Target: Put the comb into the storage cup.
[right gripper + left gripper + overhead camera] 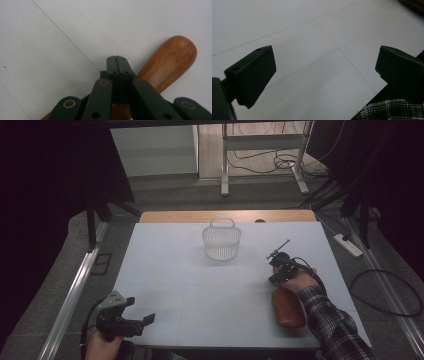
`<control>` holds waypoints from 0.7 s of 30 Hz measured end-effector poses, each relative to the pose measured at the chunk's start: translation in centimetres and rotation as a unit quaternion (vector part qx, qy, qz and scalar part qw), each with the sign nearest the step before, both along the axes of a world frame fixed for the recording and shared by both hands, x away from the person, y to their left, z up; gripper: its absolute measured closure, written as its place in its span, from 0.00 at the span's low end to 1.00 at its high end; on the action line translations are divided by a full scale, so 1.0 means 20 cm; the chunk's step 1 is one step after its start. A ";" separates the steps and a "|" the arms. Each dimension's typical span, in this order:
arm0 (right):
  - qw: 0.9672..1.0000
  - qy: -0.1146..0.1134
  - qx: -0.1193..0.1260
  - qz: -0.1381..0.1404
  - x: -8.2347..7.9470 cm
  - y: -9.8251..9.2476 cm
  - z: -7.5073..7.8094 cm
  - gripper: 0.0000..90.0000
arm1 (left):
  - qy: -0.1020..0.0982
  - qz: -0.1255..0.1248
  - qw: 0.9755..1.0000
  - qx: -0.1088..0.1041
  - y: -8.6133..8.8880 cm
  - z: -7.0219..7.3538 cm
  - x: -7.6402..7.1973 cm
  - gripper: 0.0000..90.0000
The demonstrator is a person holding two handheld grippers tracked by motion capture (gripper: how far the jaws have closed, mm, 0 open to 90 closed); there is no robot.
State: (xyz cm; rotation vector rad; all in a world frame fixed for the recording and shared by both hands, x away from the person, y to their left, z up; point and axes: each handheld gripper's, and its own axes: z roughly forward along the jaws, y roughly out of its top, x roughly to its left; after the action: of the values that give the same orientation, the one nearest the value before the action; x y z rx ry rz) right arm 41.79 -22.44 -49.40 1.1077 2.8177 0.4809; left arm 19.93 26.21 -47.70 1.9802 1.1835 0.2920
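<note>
Reddish-brown wood — a club-shaped block (288,308) lies at the near right of the white table (200,270) in the high view, partly under the right hand (300,281), whose right gripper (278,266) hangs above its far end. A white mesh basket (221,240) stands far off at the centre; the left gripper (145,321) sits at the near left edge.

In the left gripper view, the left gripper's (325,72) jaws are spread wide over bare table.

In the right gripper view, the right gripper's (117,58) jaws are pressed together, empty, just over the block (170,62) — whether touching, I cannot tell.
</note>
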 end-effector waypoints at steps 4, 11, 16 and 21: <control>1.000 -0.004 -0.002 -0.012 0.01 -0.04 0.00 1.00 | 0.000 0.000 1.000 0.000 0.00 0.00 0.00 0.03; 1.000 -0.006 -0.005 -0.029 0.02 -0.10 0.01 1.00 | 0.000 0.000 1.000 0.001 0.00 0.00 0.00 0.03; 0.999 -0.012 -0.009 -0.036 0.02 -0.14 0.01 1.00 | 0.001 0.000 1.000 0.001 0.00 0.00 0.00 0.03; 0.999 -0.013 -0.013 -0.051 0.00 -0.20 0.01 1.00 | 0.001 0.000 1.000 0.003 0.00 0.00 0.00 0.04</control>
State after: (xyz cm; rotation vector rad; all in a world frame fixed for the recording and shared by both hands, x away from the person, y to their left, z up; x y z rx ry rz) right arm 41.88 -26.41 -49.13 1.2219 2.7206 0.4456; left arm 19.96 26.17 -47.70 1.9867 1.1855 0.2943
